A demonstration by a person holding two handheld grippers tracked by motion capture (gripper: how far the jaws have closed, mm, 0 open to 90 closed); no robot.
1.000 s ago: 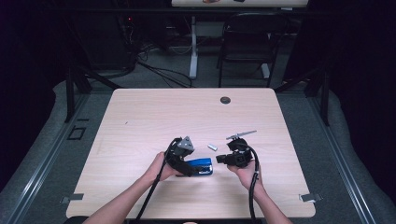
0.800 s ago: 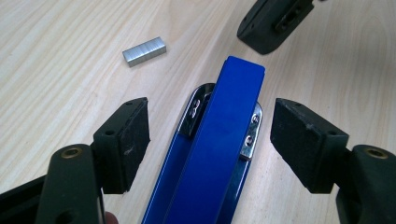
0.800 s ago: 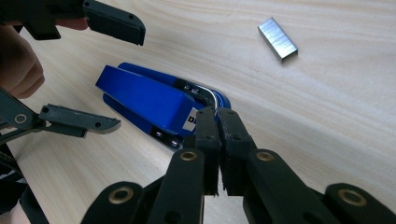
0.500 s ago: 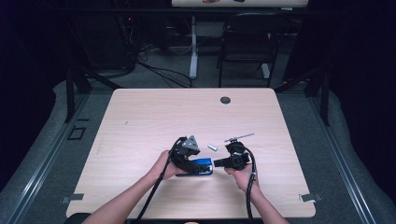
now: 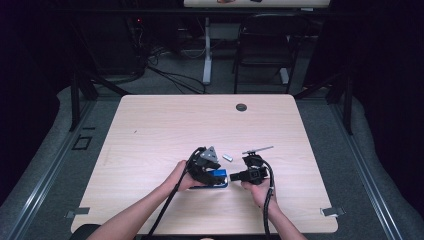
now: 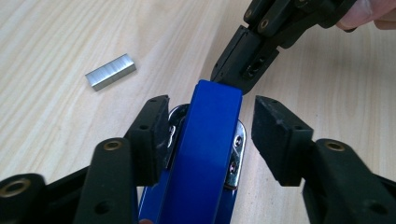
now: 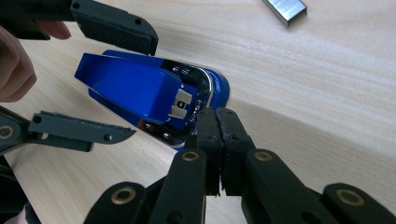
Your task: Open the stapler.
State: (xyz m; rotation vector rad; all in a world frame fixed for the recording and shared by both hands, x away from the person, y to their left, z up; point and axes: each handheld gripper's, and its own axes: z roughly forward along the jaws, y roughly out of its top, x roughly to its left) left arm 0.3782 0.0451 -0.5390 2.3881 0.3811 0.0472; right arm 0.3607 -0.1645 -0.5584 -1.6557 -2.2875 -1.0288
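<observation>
Jaws of the left gripper [image 6: 210, 135] stand on both sides of the blue stapler [image 6: 205, 154] and have just been closing around it. In the left gripper view, the left pad sits against the chrome side of the stapler, while the right pad is a little apart from it, so the grip is not yet complete. The right gripper [image 7: 218, 119] has its two jaws pressed together, with nothing between them, and its closed tip touches the front end of the stapler, near the chrome part.

The stapler lies on the tabletop [image 5: 165, 125], in the near part of it, between the two hands. In the high view the left gripper [image 5: 209, 167] is over the stapler [image 5: 216, 175] and the right gripper [image 5: 235, 176] points at it from the right side. A person's left hand [image 5: 181, 175] and right hand [image 5: 257, 186] hold the grippers.

Just beyond the stapler, a small silver strip of staples [image 5: 228, 157] lies flat on the tabletop, apart from both grippers. Farther back there is a dark round hole [image 5: 241, 107] in the tabletop.
</observation>
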